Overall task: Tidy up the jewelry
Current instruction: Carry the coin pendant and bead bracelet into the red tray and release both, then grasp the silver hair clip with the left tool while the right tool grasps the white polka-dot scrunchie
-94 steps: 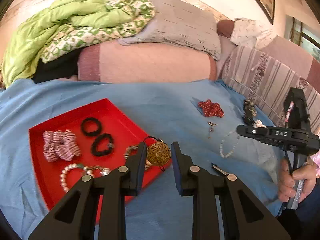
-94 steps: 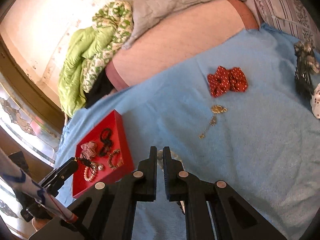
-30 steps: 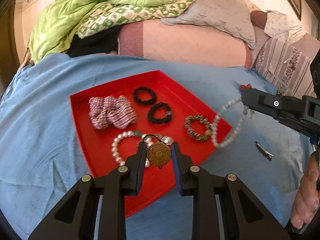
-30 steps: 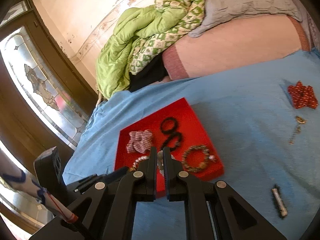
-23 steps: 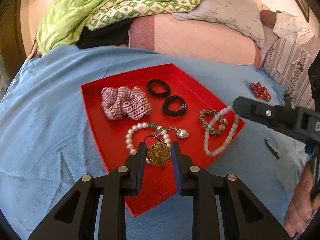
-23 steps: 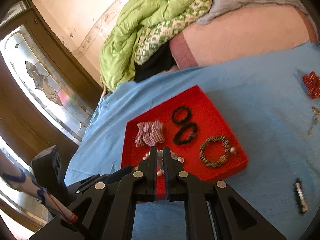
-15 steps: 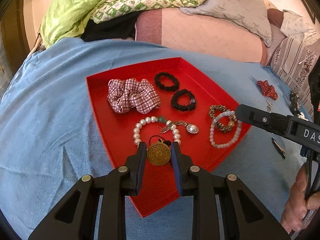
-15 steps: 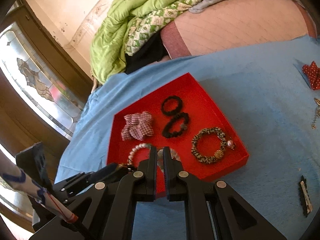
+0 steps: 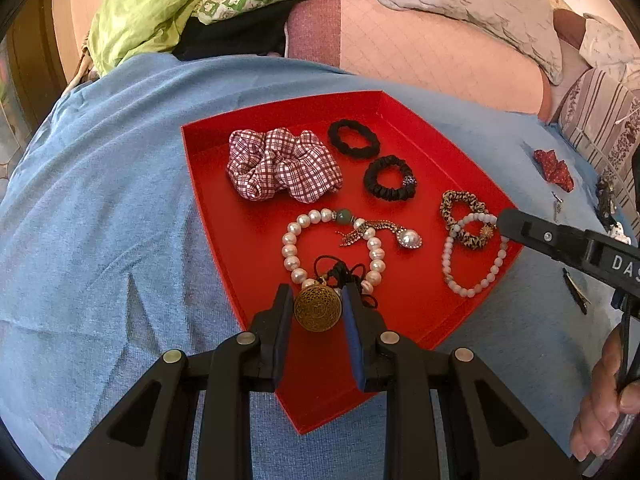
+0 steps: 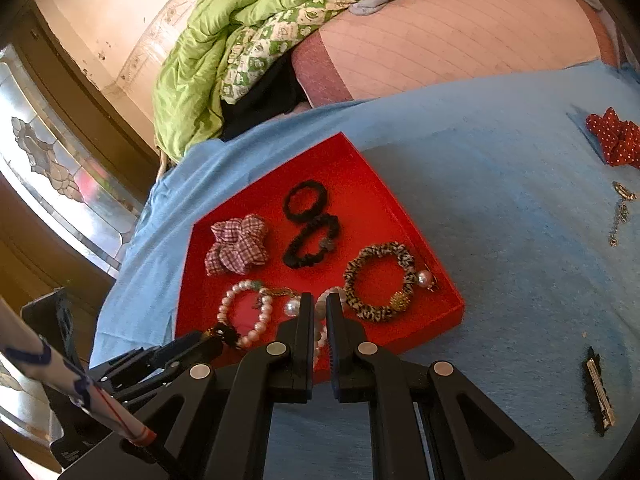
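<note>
Medallion (image 9: 318,307) pinched flat between left tongs (image 9: 318,309), hanging just over red tray (image 9: 404,116) floor at pearl bracelet (image 9: 332,248); right tongs (image 10: 320,312), pressed on white bead bracelet (image 9: 472,258), hover at tray's right side.

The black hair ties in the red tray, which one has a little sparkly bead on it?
The black hair tie nearer the leopard-print scrunchie: a small sparkly bead sits on its edge. The other black hair tie, toward the red tray's far corner, is plain.
</note>
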Demonstrator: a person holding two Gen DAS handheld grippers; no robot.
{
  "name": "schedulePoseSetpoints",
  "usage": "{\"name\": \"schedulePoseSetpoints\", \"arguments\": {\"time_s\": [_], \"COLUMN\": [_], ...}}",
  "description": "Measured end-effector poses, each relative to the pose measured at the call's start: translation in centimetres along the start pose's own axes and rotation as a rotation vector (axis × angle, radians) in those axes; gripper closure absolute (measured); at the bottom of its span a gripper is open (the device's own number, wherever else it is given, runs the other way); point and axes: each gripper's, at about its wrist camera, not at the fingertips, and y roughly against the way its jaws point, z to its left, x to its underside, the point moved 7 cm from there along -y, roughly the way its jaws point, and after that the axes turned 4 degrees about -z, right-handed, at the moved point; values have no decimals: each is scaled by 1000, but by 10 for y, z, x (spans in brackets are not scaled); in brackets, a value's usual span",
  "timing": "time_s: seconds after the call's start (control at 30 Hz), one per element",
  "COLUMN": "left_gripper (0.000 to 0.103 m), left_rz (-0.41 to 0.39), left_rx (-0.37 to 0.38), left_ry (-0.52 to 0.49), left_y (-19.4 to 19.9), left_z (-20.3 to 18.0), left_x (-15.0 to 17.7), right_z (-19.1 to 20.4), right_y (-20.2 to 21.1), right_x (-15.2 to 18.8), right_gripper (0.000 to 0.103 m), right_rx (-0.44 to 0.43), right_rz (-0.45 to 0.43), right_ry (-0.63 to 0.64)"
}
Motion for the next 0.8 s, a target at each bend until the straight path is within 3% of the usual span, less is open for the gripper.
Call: {"name": "schedulePoseSetpoints", "arguments": {"time_s": [0.27, 0.5, 0.63, 0.8], "left_gripper": [79, 71, 70, 68], "left_rz": [-5, -18, -44, -100], "left_rx": [-3, -1, -14, -7], "left_ry": [4, 9, 4, -3], "left_y": [0, 2, 7, 18], "left_z": [0, -3, -4, -13], "left_x": [-1, -4, -9, -19], "right_z": [-4, -2, 0, -1], "right_y": [-5, -1, 5, 17], "right_x": [5, 5, 3, -2], "right_gripper": [96, 95, 87, 87], "right_rx": [14, 1, -13, -22], "right_rz": [28, 35, 29, 10], "right_ry": [2, 7, 4, 8]}}
